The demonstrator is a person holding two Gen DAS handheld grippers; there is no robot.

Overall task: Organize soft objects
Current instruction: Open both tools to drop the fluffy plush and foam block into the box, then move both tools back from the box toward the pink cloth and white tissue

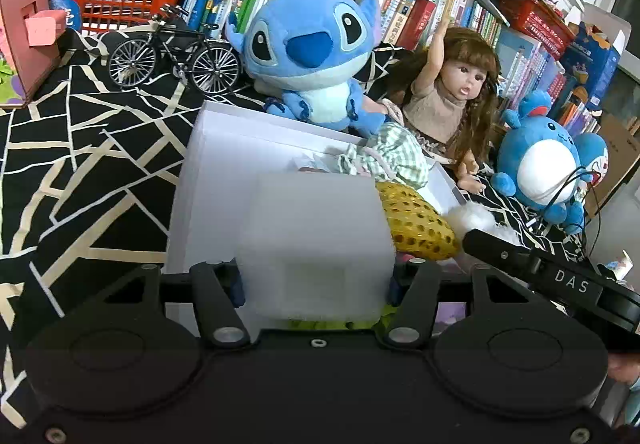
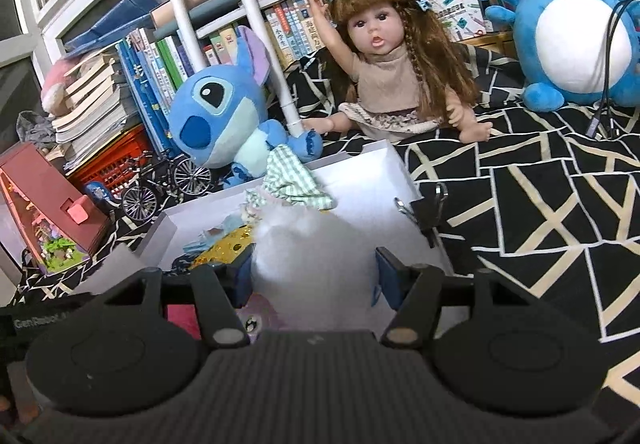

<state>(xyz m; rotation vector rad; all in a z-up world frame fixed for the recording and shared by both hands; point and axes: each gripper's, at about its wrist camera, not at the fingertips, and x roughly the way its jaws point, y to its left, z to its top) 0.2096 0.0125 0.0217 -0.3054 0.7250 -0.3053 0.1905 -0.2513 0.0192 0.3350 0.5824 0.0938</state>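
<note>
My left gripper [image 1: 316,280] is shut on a white foam block [image 1: 316,240] and holds it over the white box [image 1: 208,172]. My right gripper [image 2: 314,280] is shut on a white fluffy ball [image 2: 316,256], also over the white box [image 2: 368,172]; the ball also shows in the left wrist view [image 1: 474,220]. In the box lie a green checked cloth [image 1: 394,156] [image 2: 294,178] and a yellow spotted soft piece [image 1: 416,224] [image 2: 232,244]. Small bits of cloth lie beside them.
A blue Stitch plush [image 1: 310,52] [image 2: 224,112], a doll [image 1: 452,100] [image 2: 388,72] and a round blue plush [image 1: 540,164] [image 2: 576,36] sit behind the box on the black patterned cloth [image 1: 80,148]. A model bicycle [image 1: 176,56], a binder clip [image 2: 424,212] and bookshelves stand around.
</note>
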